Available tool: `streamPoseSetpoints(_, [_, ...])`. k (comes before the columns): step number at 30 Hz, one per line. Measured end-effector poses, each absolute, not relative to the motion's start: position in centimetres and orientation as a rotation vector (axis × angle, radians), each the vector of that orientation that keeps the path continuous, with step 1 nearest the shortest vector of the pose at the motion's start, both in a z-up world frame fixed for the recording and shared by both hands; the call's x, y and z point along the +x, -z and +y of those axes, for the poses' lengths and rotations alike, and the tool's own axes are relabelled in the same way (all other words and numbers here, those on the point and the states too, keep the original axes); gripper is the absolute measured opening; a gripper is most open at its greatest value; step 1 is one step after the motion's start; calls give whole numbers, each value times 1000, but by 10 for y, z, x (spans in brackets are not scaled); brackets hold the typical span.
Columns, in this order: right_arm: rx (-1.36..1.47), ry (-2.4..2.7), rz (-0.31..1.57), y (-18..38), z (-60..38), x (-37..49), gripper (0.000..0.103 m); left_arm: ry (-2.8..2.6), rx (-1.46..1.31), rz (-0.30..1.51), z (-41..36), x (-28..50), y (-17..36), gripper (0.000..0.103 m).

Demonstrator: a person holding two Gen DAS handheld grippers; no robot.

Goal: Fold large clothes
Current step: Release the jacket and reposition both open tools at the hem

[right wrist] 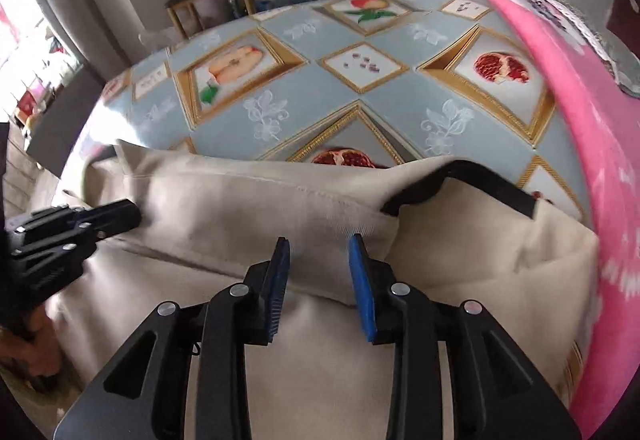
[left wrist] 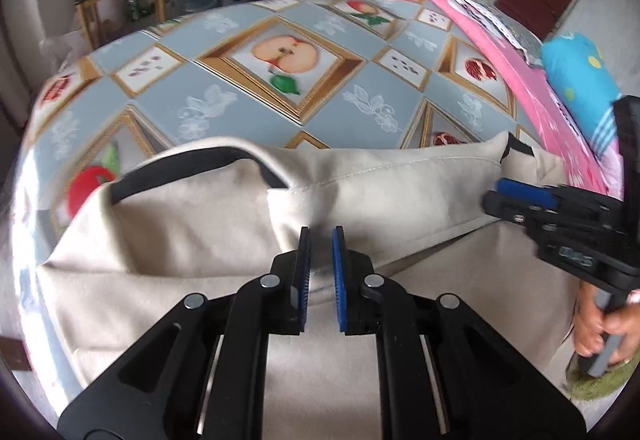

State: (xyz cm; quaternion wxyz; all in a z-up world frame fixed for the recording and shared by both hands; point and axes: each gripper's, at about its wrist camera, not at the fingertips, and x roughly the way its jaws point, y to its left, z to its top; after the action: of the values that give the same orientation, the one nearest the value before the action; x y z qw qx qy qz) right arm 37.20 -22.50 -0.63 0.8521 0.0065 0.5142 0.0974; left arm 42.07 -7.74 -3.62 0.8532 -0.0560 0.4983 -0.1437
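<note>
Beige soft garment point(left wrist: 224, 224) lies bunched at the table's point(left wrist: 256, 107) 6 o'clock edge, left gripper point(left wrist: 321, 246) and right gripper point(right wrist: 320, 252) both slightly apart over its folded hem, unclamped; limp, light, best pinched at stitched hem.

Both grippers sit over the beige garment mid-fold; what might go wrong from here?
1. The left gripper and right gripper are both open, so the folded-over flap of the beige garment may slip back.
2. The garment's edge lies close to the pink blanket; a pull could snag it.
</note>
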Motion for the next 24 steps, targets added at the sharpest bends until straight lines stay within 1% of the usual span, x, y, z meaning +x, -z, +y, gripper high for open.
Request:
streamPoseSetpoints(1, [10, -198, 1057, -6, -226, 364, 50, 286, -116, 1044, -75, 414, 28, 19])
streamPoseSetpoints(2, [6, -192, 1037, -17, -227, 355, 60, 275, -113, 1042, -72, 407, 21, 26])
streamPoseSetpoints(3, [7, -193, 1023, -26, -228, 347, 65, 270, -112, 1033, -69, 399, 12, 28])
streamPoseSetpoints(4, [19, -199, 1005, -40, -231, 332, 67, 265, -112, 1023, -66, 390, 5, 33])
streamPoseSetpoints(5, [30, -201, 996, -47, -235, 320, 72, 253, -106, 1016, -64, 380, -3, 41])
streamPoseSetpoints(6, [39, -201, 992, -53, -238, 308, 77, 227, -86, 1015, -61, 365, -13, 45])
streamPoseSetpoints(8, [49, -216, 986, -62, -245, 276, 80, 188, -41, 1008, -60, 339, -27, 63])
streamPoseSetpoints(9, [54, -224, 985, -63, -248, 260, 82, 172, -19, 1000, -60, 322, -33, 68])
streamPoseSetpoints(10, [58, -230, 989, -61, -248, 249, 83, 159, -8, 999, -59, 311, -36, 76])
streamPoseSetpoints(11, [62, -238, 1001, -58, -248, 236, 83, 142, 3, 1001, -59, 296, -38, 81])
streamPoseSetpoints(14, [75, -252, 1050, -45, -246, 202, 84, 118, 26, 1025, -62, 259, -36, 84])
streamPoseSetpoints(18, [48, -252, 1112, -26, -234, 166, 84, 54, 21, 1087, -65, 217, -18, 86])
streamPoseSetpoints(24, [31, -229, 1184, 0, -221, 139, 84, 0, -16, 1178, -66, 186, 12, 86])
